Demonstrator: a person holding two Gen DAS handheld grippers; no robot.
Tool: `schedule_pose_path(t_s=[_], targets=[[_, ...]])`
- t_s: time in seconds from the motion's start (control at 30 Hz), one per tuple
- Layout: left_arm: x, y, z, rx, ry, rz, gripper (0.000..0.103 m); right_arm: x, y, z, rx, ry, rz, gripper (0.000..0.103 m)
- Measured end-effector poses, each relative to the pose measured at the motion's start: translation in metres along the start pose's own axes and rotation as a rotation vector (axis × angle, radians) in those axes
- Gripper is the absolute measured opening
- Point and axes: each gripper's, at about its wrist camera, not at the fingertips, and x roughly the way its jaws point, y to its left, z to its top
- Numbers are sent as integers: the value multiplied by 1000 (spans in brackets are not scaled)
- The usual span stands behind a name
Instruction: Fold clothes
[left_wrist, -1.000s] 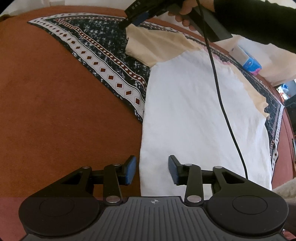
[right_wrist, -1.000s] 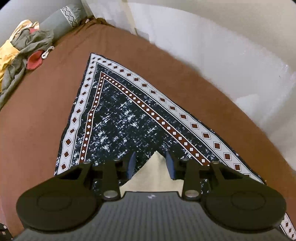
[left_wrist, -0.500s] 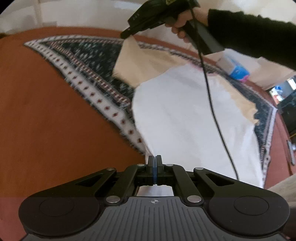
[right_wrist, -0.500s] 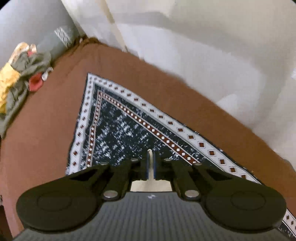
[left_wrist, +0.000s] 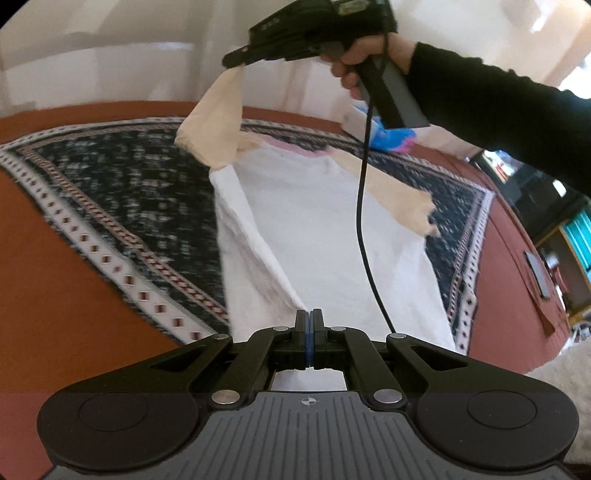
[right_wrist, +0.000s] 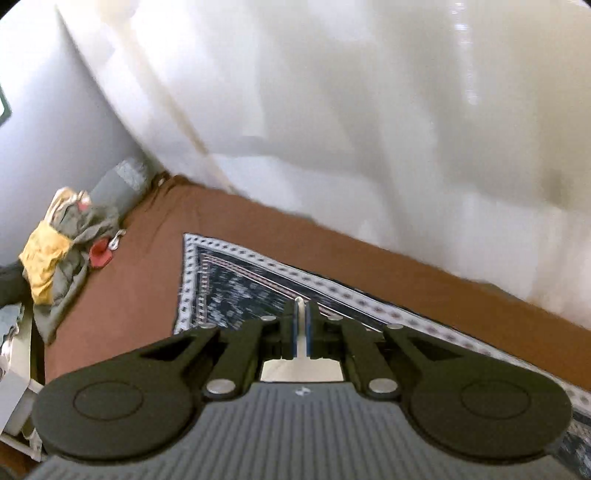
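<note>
1. White cotton T-shirt with cream sleeves (left_wrist: 325, 229): lies on the patterned dark cloth (left_wrist: 122, 206) over the brown bed (left_wrist: 55, 288), left edge lifted.
2. Left gripper (left_wrist: 309, 318): clamped on near hem.
3. Right gripper (right_wrist: 301, 314): clamped on far cream sleeve.
4. Advice: carry both corners rightward evenly, keeping the edge taut.

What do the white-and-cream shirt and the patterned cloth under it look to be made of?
White-and-cream shirt: soft thin knit, probably cotton jersey, matte; it sags and creases where the left tongs and right tongs lift it. Patterned cloth: seemingly a flat printed textile, matte; blur hides its weave.
</note>
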Motion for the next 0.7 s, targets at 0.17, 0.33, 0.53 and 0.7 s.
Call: schedule_pose_path(t_s=[0.17,0.33,0.53,0.7], targets=[[22,-18,-3,18,47,-16,0,-45,-36,-23,80,-60,-26,5],[46,-33,-10,52,105,6,0,-54,-74,-56,131,-23,-99,5],[72,-45,-16,102,157,33,20,-45,-95,-89,163,25,-167,8],[92,-53,-20,115,202,50,32,-38,-102,-102,193,38,-234,12]])
